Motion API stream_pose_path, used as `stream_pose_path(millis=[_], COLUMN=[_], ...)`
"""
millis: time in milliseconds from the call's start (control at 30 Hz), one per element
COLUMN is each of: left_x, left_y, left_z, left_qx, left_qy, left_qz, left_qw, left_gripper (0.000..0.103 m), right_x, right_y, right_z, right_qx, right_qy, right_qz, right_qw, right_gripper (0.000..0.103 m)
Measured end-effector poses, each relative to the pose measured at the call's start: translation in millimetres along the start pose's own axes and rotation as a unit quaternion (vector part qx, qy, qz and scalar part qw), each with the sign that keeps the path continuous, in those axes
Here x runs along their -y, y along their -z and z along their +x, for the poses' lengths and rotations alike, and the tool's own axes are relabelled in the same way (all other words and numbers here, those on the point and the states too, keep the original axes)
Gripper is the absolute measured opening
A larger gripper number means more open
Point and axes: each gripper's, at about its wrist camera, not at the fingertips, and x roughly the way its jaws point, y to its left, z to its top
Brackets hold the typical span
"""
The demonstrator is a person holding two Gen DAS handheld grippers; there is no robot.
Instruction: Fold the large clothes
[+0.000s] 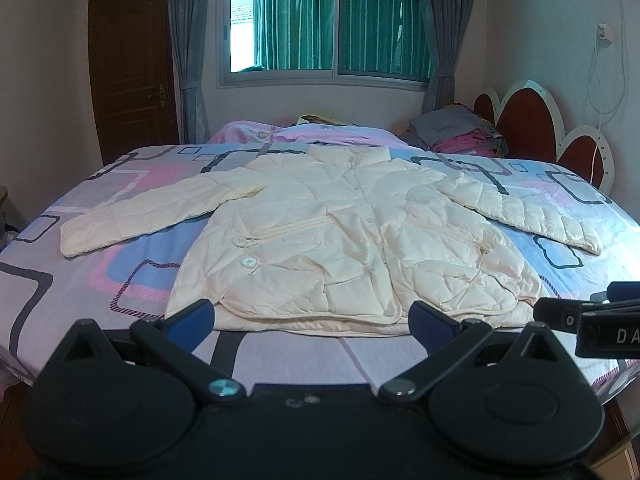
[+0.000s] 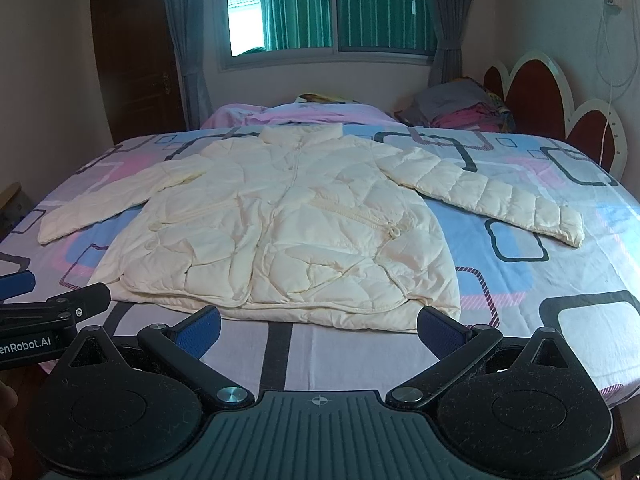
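A cream quilted jacket [image 1: 340, 240] lies flat and face up on the bed, collar far, hem near, both sleeves spread out to the sides; it also shows in the right wrist view [image 2: 288, 232]. My left gripper [image 1: 312, 324] is open and empty, just short of the hem at its left half. My right gripper [image 2: 318, 332] is open and empty, just short of the hem at its right half. Each gripper shows at the edge of the other's view: the right gripper [image 1: 592, 316] and the left gripper [image 2: 48, 308].
The bed has a patterned pink, blue and grey sheet [image 1: 120, 264]. A pink quilt [image 1: 304, 134] and a pile of folded bedding [image 1: 460, 132] lie at the far side by the red headboard [image 1: 532, 120]. A door [image 1: 128, 64] and window [image 1: 328, 24] stand behind.
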Motion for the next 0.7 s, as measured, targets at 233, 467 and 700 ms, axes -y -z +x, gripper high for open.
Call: stream_pose_path(millis=[233,467,700], left_x=[-1.3,-3.0,-8.8], left_y=[0.0,-0.9,-2.2], left_z=[-0.7,-2.0,-1.7], left_qx=[0.001,0.001,-0.003], left_qy=[0.001,0.000,0.001], left_qz=[-0.001,-0.002,-0.014], left_qw=[1.0000,1.0000,0.9999], left_gripper=[0.103,0.103,0.103], right_x=[0.0,-3.4,-5.6], right_y=[-0.5,-2.2,-2.3], right_z=[-0.9,-3.4,-2.6], right_qx=[0.001,0.002,0.001], right_qy=[0.000,-0.001,0.004], right_qz=[-0.001,-0.005,-0.010], right_qw=[1.000,1.000,1.000], right_gripper=[0.103,0.103,0.103])
